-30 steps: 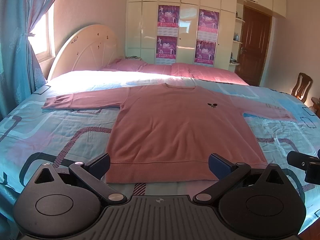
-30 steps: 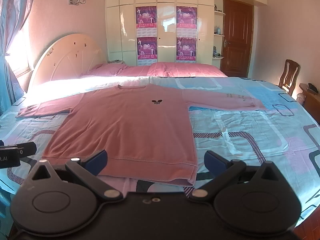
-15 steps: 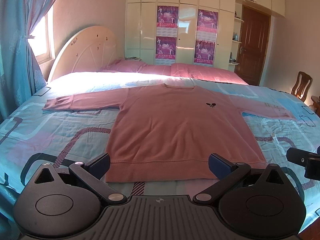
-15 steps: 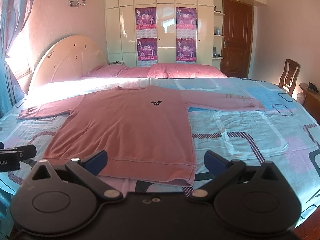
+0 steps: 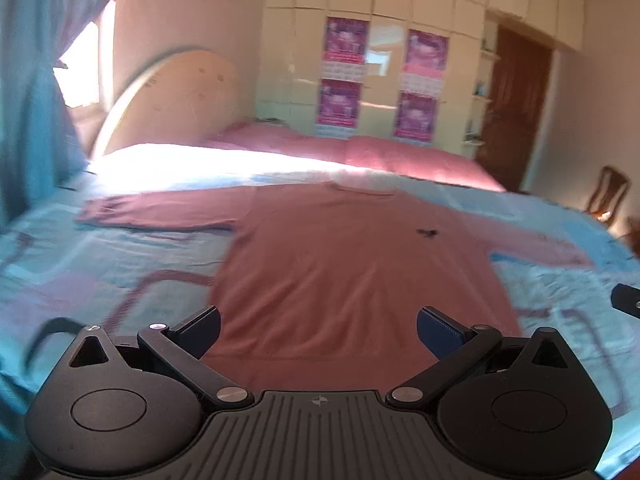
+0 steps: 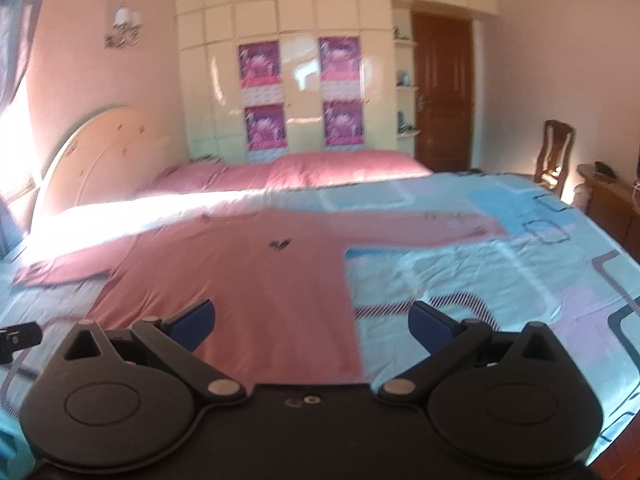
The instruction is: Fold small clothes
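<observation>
Left claw [image 5: 318, 332] spread wide above hem of pink sweater [image 5: 352, 272], flat on blue bedspread [image 5: 100, 264].

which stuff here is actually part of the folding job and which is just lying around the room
Part of the job:
pink sweater, spread flat on the bed
left gripper, open
right gripper, open

Just around:
bedspread
pink pillows
headboard
posters
door
chair
curtain

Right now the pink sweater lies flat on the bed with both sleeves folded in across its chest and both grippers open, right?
Not quite. The pink sweater does lie flat on the bed, and the left gripper and right gripper are open, but both wrist views show the sleeves spread straight out to the sides, not folded in.
</observation>
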Demonstrator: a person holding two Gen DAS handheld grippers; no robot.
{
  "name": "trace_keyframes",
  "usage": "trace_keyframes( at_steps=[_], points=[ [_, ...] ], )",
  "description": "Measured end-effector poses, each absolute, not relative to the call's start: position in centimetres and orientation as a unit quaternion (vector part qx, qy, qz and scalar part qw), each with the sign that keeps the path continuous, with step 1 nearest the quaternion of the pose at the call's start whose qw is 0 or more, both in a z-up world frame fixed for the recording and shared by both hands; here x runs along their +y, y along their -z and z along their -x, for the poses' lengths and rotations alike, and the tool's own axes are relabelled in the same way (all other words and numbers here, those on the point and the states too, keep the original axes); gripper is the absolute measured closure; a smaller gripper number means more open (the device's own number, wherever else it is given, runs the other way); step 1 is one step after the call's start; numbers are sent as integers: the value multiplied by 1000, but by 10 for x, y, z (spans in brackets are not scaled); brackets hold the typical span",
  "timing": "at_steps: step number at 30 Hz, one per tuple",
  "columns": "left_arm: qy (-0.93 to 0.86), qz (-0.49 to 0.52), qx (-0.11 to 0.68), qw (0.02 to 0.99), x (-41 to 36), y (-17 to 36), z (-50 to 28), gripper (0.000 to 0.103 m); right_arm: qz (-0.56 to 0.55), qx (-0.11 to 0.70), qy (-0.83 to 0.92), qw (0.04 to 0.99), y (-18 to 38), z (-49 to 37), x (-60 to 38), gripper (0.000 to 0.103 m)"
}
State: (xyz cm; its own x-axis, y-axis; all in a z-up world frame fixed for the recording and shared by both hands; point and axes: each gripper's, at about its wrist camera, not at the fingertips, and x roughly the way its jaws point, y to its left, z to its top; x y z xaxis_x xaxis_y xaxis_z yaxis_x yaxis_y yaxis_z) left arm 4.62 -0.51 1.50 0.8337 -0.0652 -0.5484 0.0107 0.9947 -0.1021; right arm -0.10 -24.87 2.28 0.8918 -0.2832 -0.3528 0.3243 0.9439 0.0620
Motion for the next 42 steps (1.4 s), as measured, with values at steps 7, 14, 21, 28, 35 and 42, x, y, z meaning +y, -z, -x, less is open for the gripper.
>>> trace_keyframes(
  at_steps=[7, 14, 21, 28, 35, 42],
  points=[
    [55, 64, 272, 959, -32, -10, -112, 0, -92, 145, 208, 963, -23, -42, -313, 0],
    [49, 63, 291, 953, -89, 2, -202, 0, -141, 149, 244, 948, -13, -109, -412, 18],
    [18, 25, 326, 945, -142, 29, -285, 0, -203, 167, 279, 924, 11, -177, -527, 53],
    [5, 2, 337, 942, -173, 47, -335, 0, -278, 178, 297, 896, 50, -221, -618, 71],
    [-9, -22, 362, 932, -193, 67, -363, 0, -355, 180, 305, 865, 98, -243, -690, 70],
    [-20, -27, 375, 926, -193, 73, -376, 0, -456, 134, 263, 840, 128, -240, -731, 73]
  ],
)
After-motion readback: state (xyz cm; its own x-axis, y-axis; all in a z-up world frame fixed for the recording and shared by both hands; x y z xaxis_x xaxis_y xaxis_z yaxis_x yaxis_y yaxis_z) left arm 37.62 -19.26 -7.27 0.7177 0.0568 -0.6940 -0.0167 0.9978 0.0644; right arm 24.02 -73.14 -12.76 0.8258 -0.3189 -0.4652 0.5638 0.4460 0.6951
